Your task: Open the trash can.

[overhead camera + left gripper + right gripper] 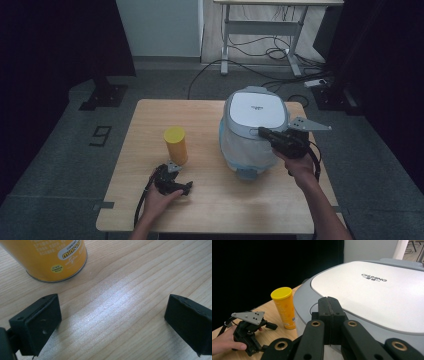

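Observation:
A white and grey rice cooker [252, 125] with its lid down stands on the right half of the wooden table [210, 200]. My right gripper [261, 132] is shut, its tips resting at the front rim of the cooker lid [372, 287]; the jaws press together with nothing between them [328, 302]. A yellow can [175, 145] with a yellow cap stands upright to the left of the cooker. My left gripper [182, 180] lies low on the table just in front of the can, open wide over bare wood [112, 307]. The can's base [55, 260] sits beyond its left jaw, apart from it.
The table's front and left edges are near the left hand [160, 200]. A second desk [265, 20] with cables on the floor stands behind. Dark curtains flank both sides. The left gripper [270, 337] and yellow can [284, 307] appear beside the cooker in the right gripper view.

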A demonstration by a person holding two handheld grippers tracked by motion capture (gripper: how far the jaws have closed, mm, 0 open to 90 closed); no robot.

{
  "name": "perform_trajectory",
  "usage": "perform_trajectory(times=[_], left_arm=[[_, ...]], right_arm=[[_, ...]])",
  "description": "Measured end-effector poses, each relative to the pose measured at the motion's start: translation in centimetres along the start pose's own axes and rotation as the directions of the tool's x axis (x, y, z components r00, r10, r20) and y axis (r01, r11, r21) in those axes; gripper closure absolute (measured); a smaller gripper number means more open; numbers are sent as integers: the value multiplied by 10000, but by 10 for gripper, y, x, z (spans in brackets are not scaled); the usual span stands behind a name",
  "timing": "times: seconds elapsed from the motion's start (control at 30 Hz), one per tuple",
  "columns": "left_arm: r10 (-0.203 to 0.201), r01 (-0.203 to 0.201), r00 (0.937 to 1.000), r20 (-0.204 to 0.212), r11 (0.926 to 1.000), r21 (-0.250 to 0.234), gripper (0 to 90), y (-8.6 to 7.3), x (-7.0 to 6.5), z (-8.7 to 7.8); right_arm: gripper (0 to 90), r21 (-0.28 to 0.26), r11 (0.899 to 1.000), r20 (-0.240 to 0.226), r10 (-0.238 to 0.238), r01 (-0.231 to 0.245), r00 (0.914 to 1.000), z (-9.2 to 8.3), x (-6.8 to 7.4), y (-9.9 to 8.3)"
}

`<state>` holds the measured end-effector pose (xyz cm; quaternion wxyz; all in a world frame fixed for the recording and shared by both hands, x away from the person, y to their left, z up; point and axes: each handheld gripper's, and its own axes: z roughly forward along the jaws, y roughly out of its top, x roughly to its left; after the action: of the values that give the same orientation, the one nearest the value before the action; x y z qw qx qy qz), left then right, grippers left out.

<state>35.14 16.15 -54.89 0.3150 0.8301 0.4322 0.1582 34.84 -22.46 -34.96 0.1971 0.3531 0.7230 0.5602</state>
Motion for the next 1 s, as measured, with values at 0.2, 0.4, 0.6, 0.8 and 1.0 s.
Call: perform_trajectory(times=[0.2,0.4,0.6,0.8,1.0], left_arm=[[-1,1,10000,1,10000,1,8,0,0,0],[-3,3,10000,2,10000,0,8,0,0,0],[-5,5,10000,1,10000,-1,8,0,0,0],[-28,28,10000,-11,10000,0,10,0,0,0],[-34,34,10000,-19,10000,-13,10,0,0,0]], right_arm=[[896,36,10000,73,-26,26,10000,0,1,0],[891,-318,9994,27,114,-113,9999,-5,-1,0],[851,-767,9970,141,93,-82,9999,-27,-2,-5],[752,-739,9972,566,131,-89,9983,-47,-8,-33],[655,-555,9980,622,324,-289,9975,-52,-13,-60]])
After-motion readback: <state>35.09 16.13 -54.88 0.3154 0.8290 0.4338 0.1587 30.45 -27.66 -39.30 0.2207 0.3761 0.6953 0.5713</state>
